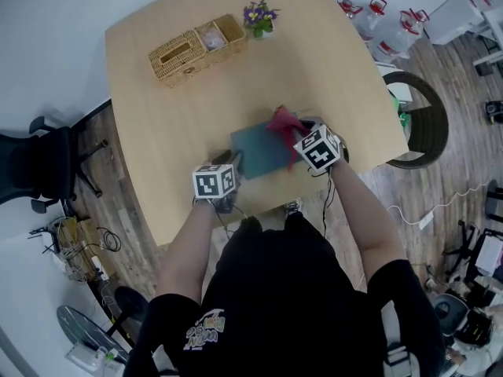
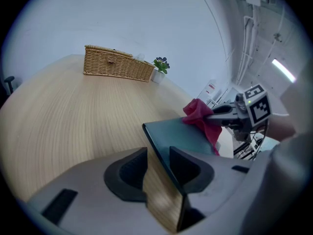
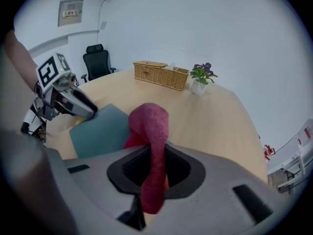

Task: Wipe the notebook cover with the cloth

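A teal notebook lies on the round wooden table, near its front edge. My left gripper is shut on the notebook's near left corner, and the cover's edge runs between its jaws. My right gripper is shut on a red cloth, which bunches over the notebook's right side. In the right gripper view the cloth rises from the jaws over the notebook, with the left gripper at its far corner. The left gripper view shows the cloth on the notebook's far end.
A wicker basket and a small potted flower stand at the table's far side. A black office chair is off the left edge and a dark round seat off the right. Cables lie on the floor.
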### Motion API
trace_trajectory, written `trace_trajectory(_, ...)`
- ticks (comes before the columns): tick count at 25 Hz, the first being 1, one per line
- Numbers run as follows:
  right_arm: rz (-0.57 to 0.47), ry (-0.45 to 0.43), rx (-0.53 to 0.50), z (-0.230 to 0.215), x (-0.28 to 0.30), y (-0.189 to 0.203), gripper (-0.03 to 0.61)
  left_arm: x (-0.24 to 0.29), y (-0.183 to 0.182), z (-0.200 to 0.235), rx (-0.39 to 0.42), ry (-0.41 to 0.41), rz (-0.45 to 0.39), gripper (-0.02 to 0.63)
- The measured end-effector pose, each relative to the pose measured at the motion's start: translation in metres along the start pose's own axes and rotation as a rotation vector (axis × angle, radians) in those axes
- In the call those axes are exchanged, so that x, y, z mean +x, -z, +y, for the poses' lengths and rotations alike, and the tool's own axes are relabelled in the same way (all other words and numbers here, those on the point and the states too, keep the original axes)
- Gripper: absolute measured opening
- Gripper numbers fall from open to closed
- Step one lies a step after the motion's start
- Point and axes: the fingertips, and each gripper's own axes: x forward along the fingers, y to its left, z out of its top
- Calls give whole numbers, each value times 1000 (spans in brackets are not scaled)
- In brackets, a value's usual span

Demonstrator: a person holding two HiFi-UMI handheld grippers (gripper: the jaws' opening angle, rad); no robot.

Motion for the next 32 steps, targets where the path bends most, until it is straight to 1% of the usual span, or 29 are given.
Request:
trace_trajectory(5, 26, 79, -41, -33, 16, -12, 67, -1, -3, 2, 0, -2, 0, 135)
trace_trajectory(11, 49, 100, -73, -39, 33, -14, 67, -1, -1, 3, -2, -1, 0, 135)
trace_trajectory(19, 29, 120, -154, -29, 31, -11, 66, 0, -1, 5, 0, -6, -2, 135)
trace_trajectory(32, 13, 82, -137, 7, 16, 7, 67, 2, 3, 4, -2, 8, -1, 135)
